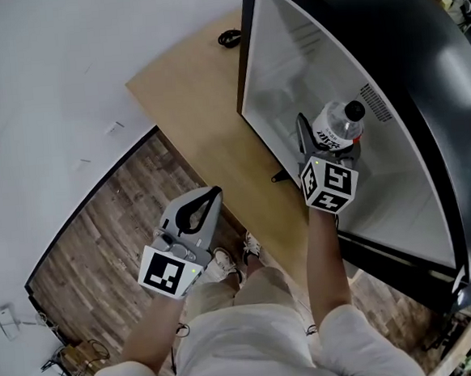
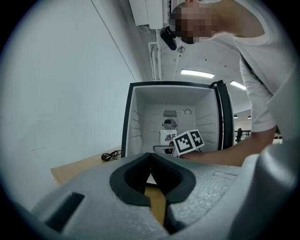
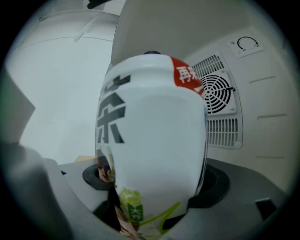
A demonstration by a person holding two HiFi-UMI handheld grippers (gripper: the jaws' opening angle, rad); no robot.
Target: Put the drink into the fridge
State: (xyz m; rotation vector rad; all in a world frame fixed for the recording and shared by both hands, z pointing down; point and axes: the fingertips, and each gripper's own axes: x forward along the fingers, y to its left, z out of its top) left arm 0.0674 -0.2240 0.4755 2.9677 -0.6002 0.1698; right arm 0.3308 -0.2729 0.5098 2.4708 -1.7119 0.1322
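Observation:
The drink is a white-labelled bottle with a black cap. It is held inside the open black fridge, and my right gripper is shut on it. In the right gripper view the bottle fills the space between the jaws of the right gripper, in front of the fridge's back wall. My left gripper hangs low outside the fridge, shut with nothing in it. From the left gripper view I see the fridge with the bottle inside.
The fridge stands on a light wooden platform with a black cable coiled at its far end. A fan vent sits on the fridge's back wall. The door stands open at the right. Below is a wood-pattern floor.

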